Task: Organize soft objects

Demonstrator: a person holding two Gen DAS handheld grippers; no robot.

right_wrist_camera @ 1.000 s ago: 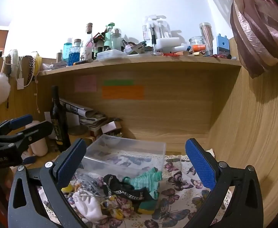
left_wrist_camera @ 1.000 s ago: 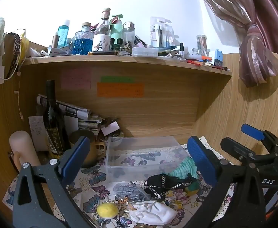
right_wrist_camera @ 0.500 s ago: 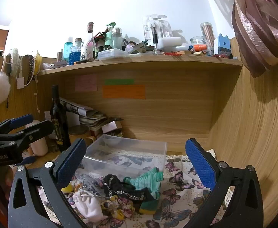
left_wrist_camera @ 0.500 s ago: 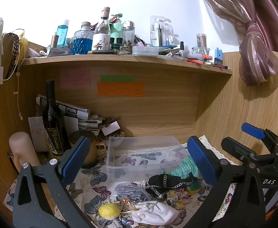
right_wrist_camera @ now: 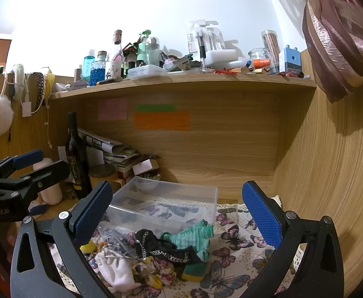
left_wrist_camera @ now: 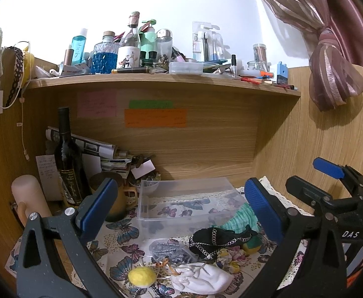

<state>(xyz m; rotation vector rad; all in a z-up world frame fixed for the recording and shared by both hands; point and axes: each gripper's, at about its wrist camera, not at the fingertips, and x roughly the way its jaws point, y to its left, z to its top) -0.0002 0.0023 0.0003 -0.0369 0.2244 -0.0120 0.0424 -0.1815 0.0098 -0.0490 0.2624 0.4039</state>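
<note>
A pile of soft things lies on the butterfly cloth (right_wrist_camera: 233,243) in front of a clear plastic bin (left_wrist_camera: 181,198), which also shows in the right wrist view (right_wrist_camera: 166,198). The pile holds a white pouch (left_wrist_camera: 201,279), a yellow pom-pom (left_wrist_camera: 141,275), a black chain-trimmed piece (left_wrist_camera: 218,238), a teal striped sock (right_wrist_camera: 193,236) and a floral scrunchie (right_wrist_camera: 154,270). My left gripper (left_wrist_camera: 179,208) is open above and behind the pile. My right gripper (right_wrist_camera: 176,211) is open above the pile. Both are empty.
A dark wine bottle (left_wrist_camera: 68,164), a brown mug (left_wrist_camera: 114,198) and a pink cylinder (left_wrist_camera: 28,196) stand at the left. Papers (left_wrist_camera: 94,149) are stacked at the back. A crowded shelf (left_wrist_camera: 156,79) runs overhead. Wooden walls close in on both sides.
Both grippers have drifted only slightly; the pile sits a little lower in the left wrist view. Nothing has been taken hold of.
</note>
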